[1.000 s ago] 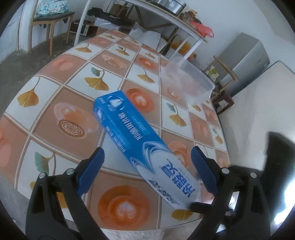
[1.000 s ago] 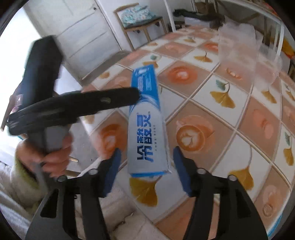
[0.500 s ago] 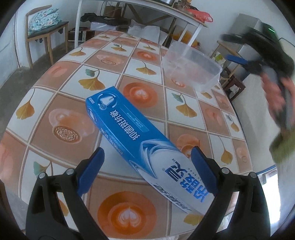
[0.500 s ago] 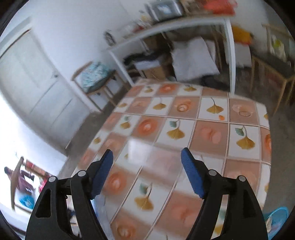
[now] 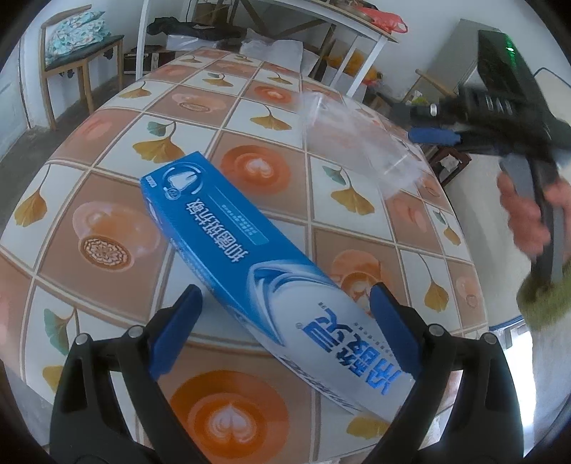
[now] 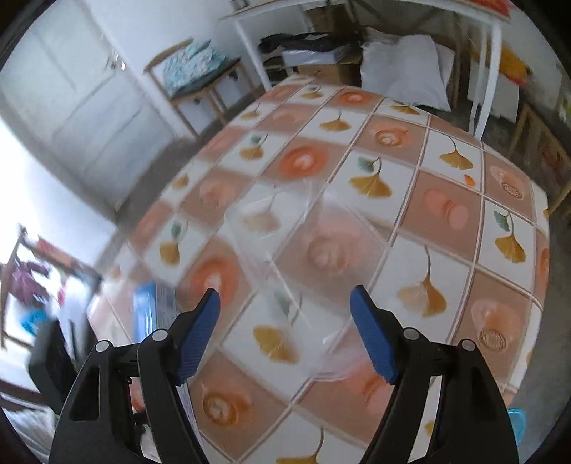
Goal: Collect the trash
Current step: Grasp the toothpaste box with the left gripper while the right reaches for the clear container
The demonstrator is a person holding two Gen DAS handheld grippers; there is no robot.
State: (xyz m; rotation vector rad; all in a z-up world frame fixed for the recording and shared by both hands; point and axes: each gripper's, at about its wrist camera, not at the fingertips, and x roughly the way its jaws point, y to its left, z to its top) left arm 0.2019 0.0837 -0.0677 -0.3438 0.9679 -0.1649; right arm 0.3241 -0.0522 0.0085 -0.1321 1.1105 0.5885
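A long blue and white toothpaste box (image 5: 249,246) lies flat on the tiled table (image 5: 107,150). My left gripper (image 5: 285,321) is open, its jaws straddling the box's near white end without touching it. A clear plastic bin (image 5: 353,142) stands beyond the box. My right gripper (image 6: 285,332) is open and empty, hovering above the clear bin (image 6: 303,257). It also shows at the right of the left wrist view (image 5: 431,135), held in a hand. A sliver of the blue box (image 6: 146,307) shows at the lower left of the right wrist view.
The table has an orange and white ginkgo-leaf pattern and its near edge runs just below my left gripper. A wooden chair with a cushion (image 5: 75,39) stands at the far left. A white shelf table (image 5: 321,21) with clutter stands behind.
My right gripper let go of the box's end, lifted away and swung over to the clear bin. The box settled flat on the table. My left gripper stayed open around it.
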